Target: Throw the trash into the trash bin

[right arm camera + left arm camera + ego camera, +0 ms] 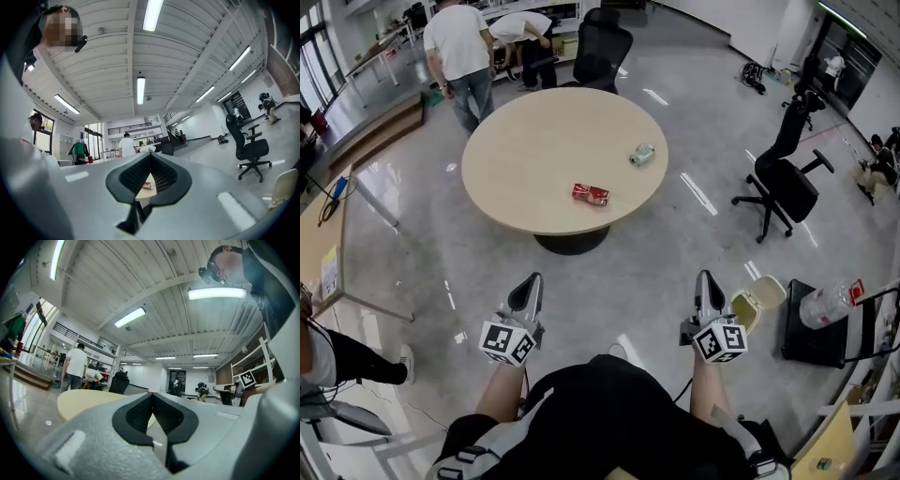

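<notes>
Round table point(516, 178) stood well ahead of you. Trash bin point(750, 307) sat on floor beside your right gripper point(706, 281). Right gripper and left gripper point(529, 283) were both clenched, empty. Red can point(591, 194) and silver can point(642, 155) lay apart on table. Likely risk: crushed can slipping from your pads, rolling off edge. No print readable on either.
</notes>
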Tool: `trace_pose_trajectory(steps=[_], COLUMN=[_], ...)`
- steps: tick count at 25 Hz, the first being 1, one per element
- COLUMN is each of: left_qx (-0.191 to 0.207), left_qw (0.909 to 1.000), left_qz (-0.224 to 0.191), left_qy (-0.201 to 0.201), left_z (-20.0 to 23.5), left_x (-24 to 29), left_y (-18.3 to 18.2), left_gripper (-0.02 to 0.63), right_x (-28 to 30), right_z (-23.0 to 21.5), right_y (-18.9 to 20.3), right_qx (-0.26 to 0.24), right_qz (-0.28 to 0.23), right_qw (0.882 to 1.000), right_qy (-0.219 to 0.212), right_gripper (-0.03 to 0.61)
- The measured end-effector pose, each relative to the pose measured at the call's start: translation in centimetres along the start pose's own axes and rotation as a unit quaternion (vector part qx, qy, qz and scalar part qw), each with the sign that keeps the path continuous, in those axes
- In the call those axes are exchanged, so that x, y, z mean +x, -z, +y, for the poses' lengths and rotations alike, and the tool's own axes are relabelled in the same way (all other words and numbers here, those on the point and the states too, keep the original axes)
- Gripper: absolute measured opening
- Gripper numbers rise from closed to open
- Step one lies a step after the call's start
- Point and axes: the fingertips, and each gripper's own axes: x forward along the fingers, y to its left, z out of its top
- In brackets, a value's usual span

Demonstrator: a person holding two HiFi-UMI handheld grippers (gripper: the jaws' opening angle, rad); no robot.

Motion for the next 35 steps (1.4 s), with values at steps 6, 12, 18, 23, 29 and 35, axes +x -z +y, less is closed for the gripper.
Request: trace_pose_trajectory(steps=[6, 12, 18, 23, 29, 35], left_qx=[0.001, 0.006, 0.008, 0.006, 0.002, 0.009], left_qw=[0.9988, 0.9964, 0.9938, 0.9913, 0.9929, 0.9937], left_qz=[-0.005, -0.013, -0.010, -0.013, -0.008, 0.014], left_qy=[-0.049, -0.084, -0.110, -0.131, -0.119, -0.111], left_z=[1.5, 1.9, 1.5, 0.9, -1.6, -1.6], left_x=[1.0, 2.5, 3.7, 4.9, 6.8, 7.5], left_y=[-0.5, -0.8, -0.6, -0.7, 0.0, 0.6], left_gripper=[0.000, 0.000, 0.000, 0.000, 0.000, 0.000], right_x=[5.2, 8.4, 10.6, 11.9, 12.4, 13.3], right_z=[0.1, -1.2, -1.6, -2.3, -2.4, -1.8], right_y=[0.1, 0.8, 1.1, 1.2, 2.3, 4.4], right_qx=[0.006, 0.009, 0.017, 0.020, 0.000, 0.002], right_qz=[0.014, 0.028, 0.034, 0.038, 0.051, 0.073], right_qw=[0.998, 0.996, 0.991, 0.987, 0.980, 0.977], right_qy=[-0.057, -0.088, -0.132, -0.156, -0.192, -0.199], right_gripper=[0.005, 0.005, 0.005, 0.005, 0.005, 0.005])
